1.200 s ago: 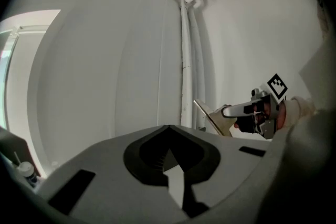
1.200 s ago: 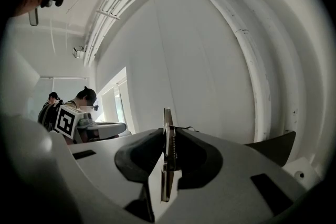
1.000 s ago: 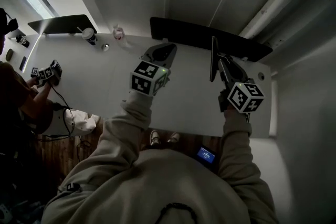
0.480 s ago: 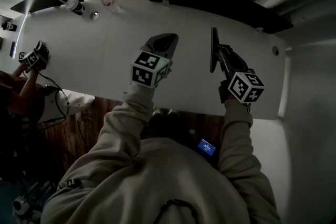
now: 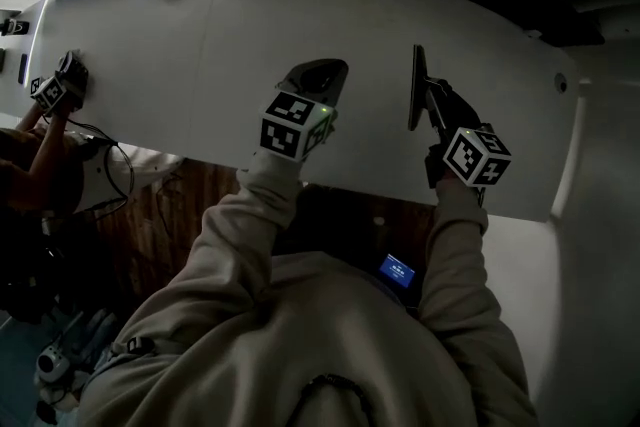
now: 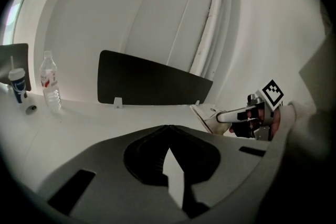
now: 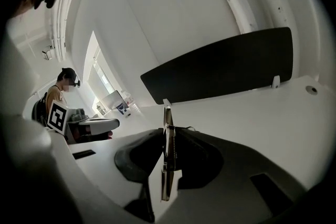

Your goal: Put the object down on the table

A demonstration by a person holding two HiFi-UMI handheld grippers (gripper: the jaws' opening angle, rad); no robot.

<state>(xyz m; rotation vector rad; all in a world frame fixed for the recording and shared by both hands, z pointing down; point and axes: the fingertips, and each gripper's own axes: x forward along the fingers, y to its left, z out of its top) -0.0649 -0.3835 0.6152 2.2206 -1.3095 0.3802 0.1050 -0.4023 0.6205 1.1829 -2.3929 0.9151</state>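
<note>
Thin flat dark board (image 5: 415, 75) is upright and edge-on over the long white table (image 5: 200, 65), pinched tight in the right gripper (image 7: 167, 136). Can't tell if it's touching down. Left gripper (image 6: 168, 128) is closed tip to tip, with nothing in it.
</note>
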